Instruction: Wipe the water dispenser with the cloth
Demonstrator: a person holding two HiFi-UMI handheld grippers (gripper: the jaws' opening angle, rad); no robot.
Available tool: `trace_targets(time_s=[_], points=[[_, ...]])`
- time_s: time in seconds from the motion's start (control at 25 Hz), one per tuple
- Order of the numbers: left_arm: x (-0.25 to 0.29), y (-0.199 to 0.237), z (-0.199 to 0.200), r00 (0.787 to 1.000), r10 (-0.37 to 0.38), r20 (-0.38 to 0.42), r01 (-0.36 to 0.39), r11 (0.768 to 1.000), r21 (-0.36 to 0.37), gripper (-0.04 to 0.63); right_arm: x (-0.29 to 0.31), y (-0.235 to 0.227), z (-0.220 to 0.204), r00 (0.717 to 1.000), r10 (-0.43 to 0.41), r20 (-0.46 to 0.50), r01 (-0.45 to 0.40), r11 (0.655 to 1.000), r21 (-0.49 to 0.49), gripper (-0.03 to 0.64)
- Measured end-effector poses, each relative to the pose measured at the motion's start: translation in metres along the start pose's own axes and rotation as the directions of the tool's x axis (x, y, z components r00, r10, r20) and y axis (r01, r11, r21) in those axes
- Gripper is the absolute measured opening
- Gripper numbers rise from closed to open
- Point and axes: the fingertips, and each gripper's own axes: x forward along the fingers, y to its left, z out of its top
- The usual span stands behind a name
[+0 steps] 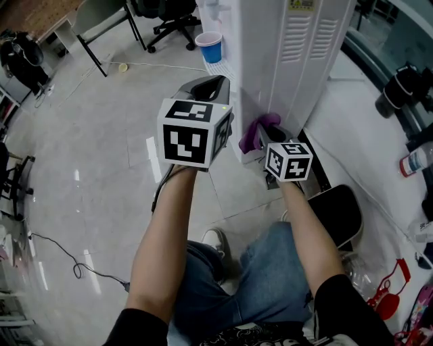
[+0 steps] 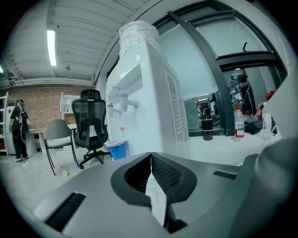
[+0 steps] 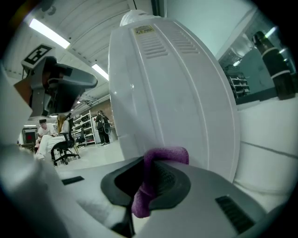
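Observation:
The white water dispenser [image 1: 284,47] stands upright ahead of me, with vented panels on its side and back. My right gripper [image 1: 260,135] is shut on a purple cloth [image 1: 259,127], which rests against the dispenser's lower corner. In the right gripper view the purple cloth [image 3: 156,174] is pinched between the jaws in front of the dispenser [image 3: 172,93]. My left gripper [image 1: 215,88] is held higher at the left, shut with nothing in it. The left gripper view shows the dispenser [image 2: 144,93] with its taps [image 2: 122,103].
A blue cup [image 1: 210,47] sits on the dispenser's drip tray. An office chair [image 1: 172,20] and a grey chair [image 2: 57,135] stand on the floor behind. A white ledge [image 1: 365,149] at right carries bottles [image 1: 416,161]. A black stool [image 1: 338,213] is by my right leg.

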Motion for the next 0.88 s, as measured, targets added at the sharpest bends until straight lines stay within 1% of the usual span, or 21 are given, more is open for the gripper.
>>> trace_targets(time_s=[0.16,0.28,0.4,0.48,0.6,0.72,0.8,0.88], points=[[0.001,-0.002,-0.002,1.0,-0.005,-0.01,0.005,1.0,0.015,0.026,0.009,-0.009,-0.035,0.998,-0.024,-0.062,0.028,0.997,0.071,0.032],[0.002,0.001,-0.003,1.0,-0.002,-0.01,0.002,1.0,0.006,0.026,0.017,-0.013,-0.062,0.993,-0.035,-0.114,0.048,0.992,0.113,0.032],[0.004,0.003,-0.001,1.0,-0.003,0.004,0.003,1.0,-0.014,0.026,0.022,-0.014,-0.079,0.987,-0.037,-0.155,0.056,0.992,0.116,0.032],[0.006,0.002,-0.001,1.0,-0.007,0.007,0.007,1.0,-0.013,0.026,0.021,-0.014,-0.081,0.986,-0.038,-0.16,0.056,0.992,0.113,0.032],[0.009,0.001,-0.001,1.0,-0.01,-0.002,0.01,1.0,0.006,0.026,0.013,-0.013,-0.068,0.99,-0.037,-0.137,0.051,0.994,0.098,0.032],[0.014,0.002,0.008,1.0,-0.001,0.005,0.001,0.999,0.053,0.026,0.001,-0.007,-0.034,0.996,-0.032,-0.083,0.039,0.996,0.08,0.032],[0.019,0.003,0.012,1.0,-0.009,0.012,0.009,0.999,0.053,0.026,-0.005,-0.001,-0.007,0.999,-0.027,-0.043,0.029,0.998,0.057,0.032],[0.024,0.006,0.014,1.0,-0.016,0.02,0.016,0.999,0.032,0.026,-0.013,0.006,0.024,1.0,-0.026,-0.009,0.026,0.999,0.023,0.032]])
